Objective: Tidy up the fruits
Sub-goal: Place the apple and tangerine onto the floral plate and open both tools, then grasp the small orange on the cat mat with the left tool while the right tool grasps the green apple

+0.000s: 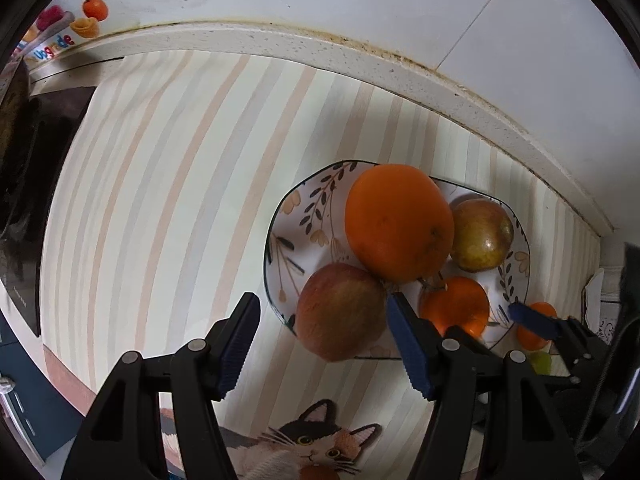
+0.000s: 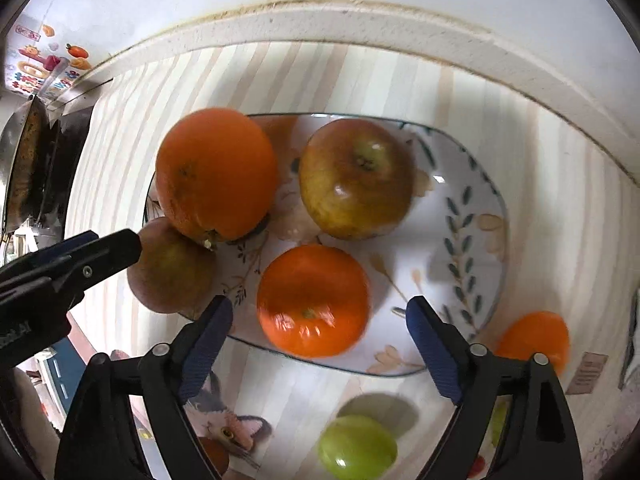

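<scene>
A flowered plate holds a big orange, a brown-green apple and a mandarin. A red apple lies on the plate's near-left rim against the orange. My left gripper hangs over that apple, open, with its right pad at the apple's edge and cloth showing past the left side. My right gripper stands wide open around the mandarin, with gaps on both sides. A second mandarin and a green fruit lie on the cloth off the plate.
The striped cloth has a cat picture at its near edge. A raised white ledge and tiled wall close the far side. A dark stove top with a pan lies to the left.
</scene>
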The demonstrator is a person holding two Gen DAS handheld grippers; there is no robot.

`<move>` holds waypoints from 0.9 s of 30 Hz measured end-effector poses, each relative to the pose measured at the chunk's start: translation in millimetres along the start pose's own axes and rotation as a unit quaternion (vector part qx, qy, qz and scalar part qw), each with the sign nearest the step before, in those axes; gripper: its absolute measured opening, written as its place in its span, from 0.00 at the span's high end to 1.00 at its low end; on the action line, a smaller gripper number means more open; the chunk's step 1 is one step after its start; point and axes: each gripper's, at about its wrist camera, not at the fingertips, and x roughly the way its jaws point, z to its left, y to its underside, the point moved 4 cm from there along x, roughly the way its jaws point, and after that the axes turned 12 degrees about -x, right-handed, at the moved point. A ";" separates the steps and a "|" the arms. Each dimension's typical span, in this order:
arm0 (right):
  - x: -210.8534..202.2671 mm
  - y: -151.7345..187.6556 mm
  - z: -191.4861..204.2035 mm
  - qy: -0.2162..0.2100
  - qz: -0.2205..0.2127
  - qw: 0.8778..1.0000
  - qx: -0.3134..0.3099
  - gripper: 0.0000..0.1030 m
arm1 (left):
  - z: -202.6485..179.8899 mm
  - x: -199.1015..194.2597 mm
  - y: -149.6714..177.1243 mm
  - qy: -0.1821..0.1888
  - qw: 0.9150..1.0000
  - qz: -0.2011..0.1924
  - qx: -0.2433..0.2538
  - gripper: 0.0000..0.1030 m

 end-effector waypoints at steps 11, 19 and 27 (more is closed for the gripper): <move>-62.9 46.3 5.8 0.045 -0.043 0.998 -0.006 0.10 | 4.7 -31.6 42.4 -0.022 0.998 -0.066 0.004 0.17; -110.5 68.7 23.5 0.060 -0.090 0.994 -0.019 0.10 | -0.6 -73.7 81.8 -0.016 0.992 -0.121 0.014 0.17; -151.5 99.8 35.8 0.064 -0.127 0.989 -0.026 0.10 | -2.5 -112.6 114.5 0.005 0.987 -0.158 0.025 0.17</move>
